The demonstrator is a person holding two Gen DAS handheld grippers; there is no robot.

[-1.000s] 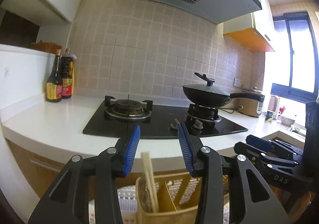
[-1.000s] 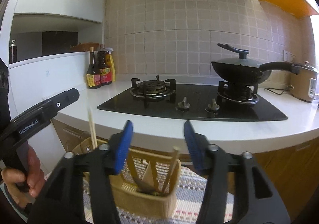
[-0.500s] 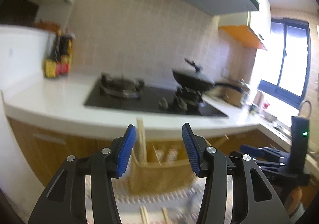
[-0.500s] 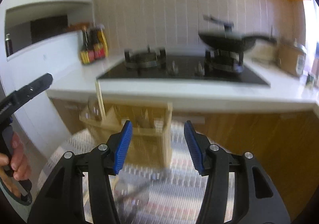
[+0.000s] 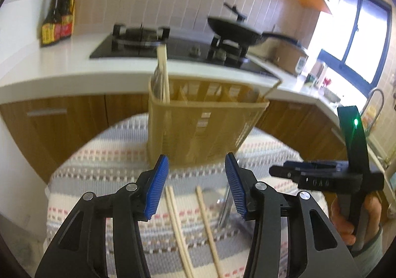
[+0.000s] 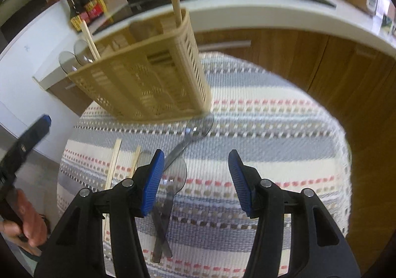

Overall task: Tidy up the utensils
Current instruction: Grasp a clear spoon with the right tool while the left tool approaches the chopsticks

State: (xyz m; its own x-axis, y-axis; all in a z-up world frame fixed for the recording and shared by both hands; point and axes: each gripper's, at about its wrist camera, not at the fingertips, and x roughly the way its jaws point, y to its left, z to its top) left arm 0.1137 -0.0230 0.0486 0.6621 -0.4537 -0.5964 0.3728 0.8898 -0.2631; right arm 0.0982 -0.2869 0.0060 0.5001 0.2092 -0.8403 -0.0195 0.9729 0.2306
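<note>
two sets of blue-padded jaws are mine. my left gripper [image 5: 196, 187] stands apart with nothing between its pads, tilted down over a round table under a striped woven cloth [image 5: 104, 166]. just ahead of these jaws stands a tan slotted plastic utensil basket [image 5: 203, 127] with dividers; a pair of pale wooden chopsticks [image 5: 163, 75] sticks upright out of its left compartment. below and between the left pads, loose wooden chopsticks [image 5: 206, 226] lie flat on the cloth, pointing away from me, and a clear plastic utensil lies blurred just inside the right pad.

my right gripper [image 6: 196, 182] also stands wide apart and grips nothing. clear plastic spoons [image 6: 173, 176] lie crossed on the cloth beside its left pad, one bowl partly behind that pad, another spoon's bowl [image 6: 200, 127] up against the basket's foot. the basket is ahead and to the left of these jaws, with spoon bowls and a chopstick rising from its far-left end. two more chopsticks lie left of the left pad.

behind the table, a white counter [image 5: 61, 72] carries a black gas hob and a dark pan [image 5: 235, 30].
</note>
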